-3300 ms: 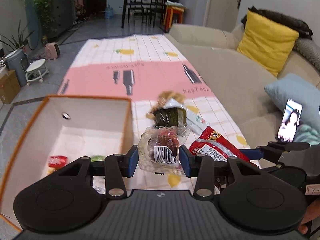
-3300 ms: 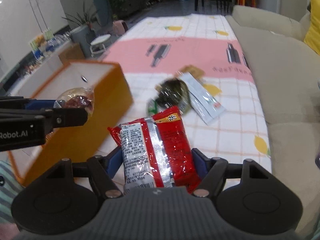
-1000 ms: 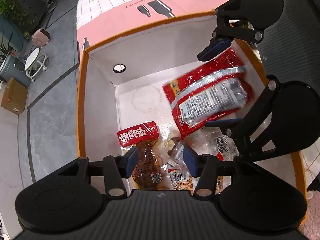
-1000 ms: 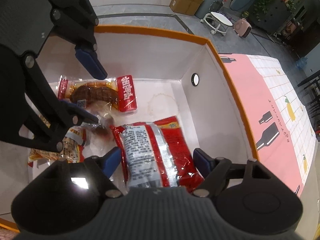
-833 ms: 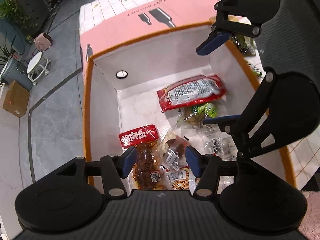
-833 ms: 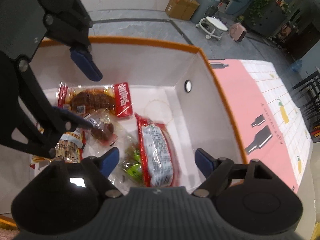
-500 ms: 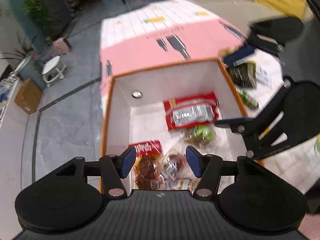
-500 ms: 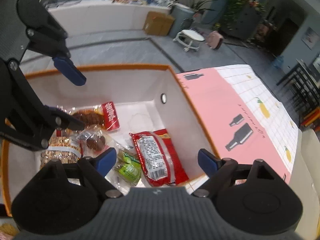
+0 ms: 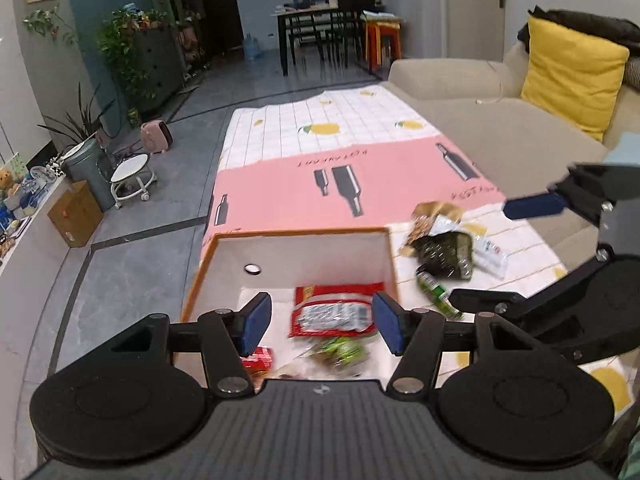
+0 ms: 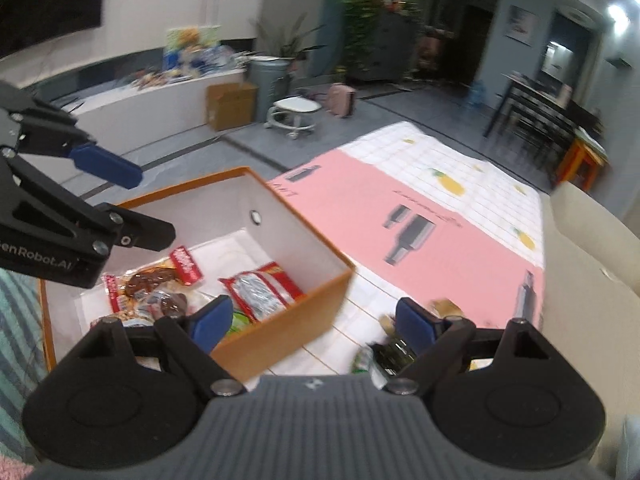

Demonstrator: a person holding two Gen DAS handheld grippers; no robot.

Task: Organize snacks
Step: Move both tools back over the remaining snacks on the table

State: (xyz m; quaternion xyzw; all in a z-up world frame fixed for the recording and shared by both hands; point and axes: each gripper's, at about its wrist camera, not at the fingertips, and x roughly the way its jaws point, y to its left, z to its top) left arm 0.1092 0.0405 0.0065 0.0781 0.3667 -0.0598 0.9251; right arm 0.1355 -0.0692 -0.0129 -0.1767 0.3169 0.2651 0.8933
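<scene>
Now, step in hand: both grippers were above the table with nothing in them; I judged the putting-in finished for this round and the next pick about to begin.
Left gripper (image 9: 320,322): jaws wide apart, nothing between the blue pads, only the box seen through the gap.
Right gripper (image 10: 308,326): jaws also wide apart and empty, hanging over the near corner of the box.
Box: the orange cardboard box with white inside (image 9: 298,236) stood on the pink and white checked tablecloth (image 9: 340,152), open at the top.
Snacks already in: a red foil packet with a silver label (image 9: 334,314) lay at the far side of the floor, a green wrapped snack (image 9: 340,350) just nearer, and a red and clear packet of brown meat (image 10: 154,274) at 9 o'clock of them in the right wrist view.
Snacks still out: a dark green seaweed packet (image 9: 442,254), a small green tube (image 9: 436,290), a crumpled gold wrapper (image 9: 434,212) and a white sachet (image 9: 490,254) lay together on the cloth at 3 o'clock of the box.
Next move, my judgement: one gripper should go to this heap at 3 o'clock and close on one piece only, because they touch each other.
Edges: the box wall stood between the left gripper and the heap, so it must pass over the rim.
Open room: the cloth at 12 o'clock was bare; the beige sofa (image 9: 500,132) bordered the table on the right.
</scene>
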